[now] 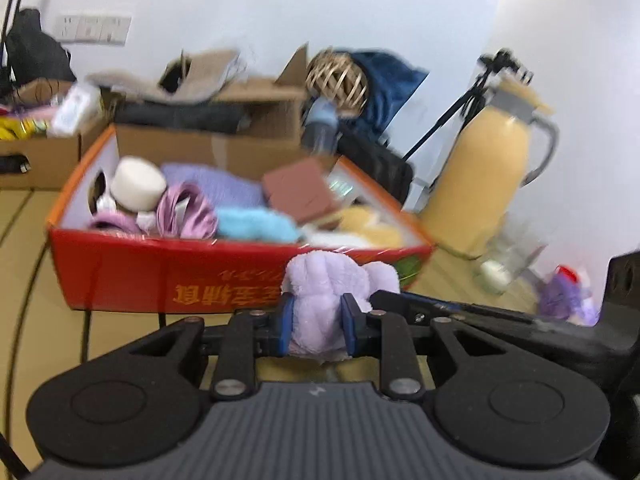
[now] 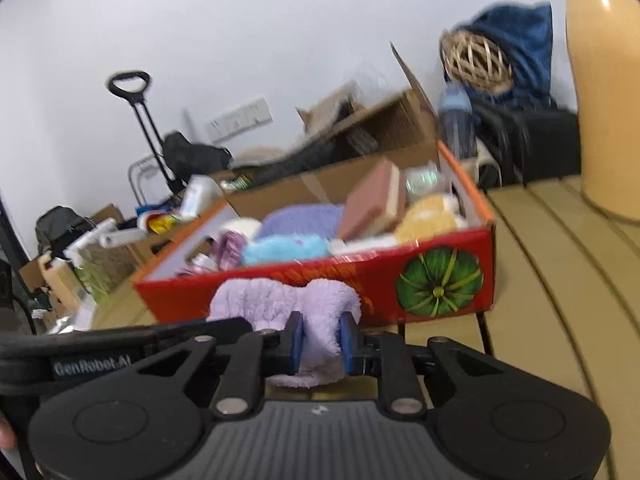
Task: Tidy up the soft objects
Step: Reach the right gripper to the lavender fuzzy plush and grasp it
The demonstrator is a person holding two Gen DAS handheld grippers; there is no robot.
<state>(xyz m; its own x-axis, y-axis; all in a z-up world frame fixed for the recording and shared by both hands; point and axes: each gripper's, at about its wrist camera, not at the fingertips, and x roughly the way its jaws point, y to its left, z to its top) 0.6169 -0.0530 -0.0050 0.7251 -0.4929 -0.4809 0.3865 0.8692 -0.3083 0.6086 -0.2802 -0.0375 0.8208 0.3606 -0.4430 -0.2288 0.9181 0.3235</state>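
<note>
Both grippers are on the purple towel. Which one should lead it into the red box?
Neither clearly; slight edge to left. Left gripper and right gripper each clamp the towel in front of the box; left view faces the box's long side squarely.

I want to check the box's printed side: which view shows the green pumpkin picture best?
The right wrist view: the green pumpkin picture on the red box shows whole. In the left wrist view the purple plush hides most of it.

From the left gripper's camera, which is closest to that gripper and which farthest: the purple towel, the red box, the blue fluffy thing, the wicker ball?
1. Purple towel: clamped between the left gripper's fingers.
2. Red box: just beyond the towel, on the floor.
3. Blue fluffy thing: inside the box, near its front wall.
4. Wicker ball: far back by the wall, behind the box.
</note>
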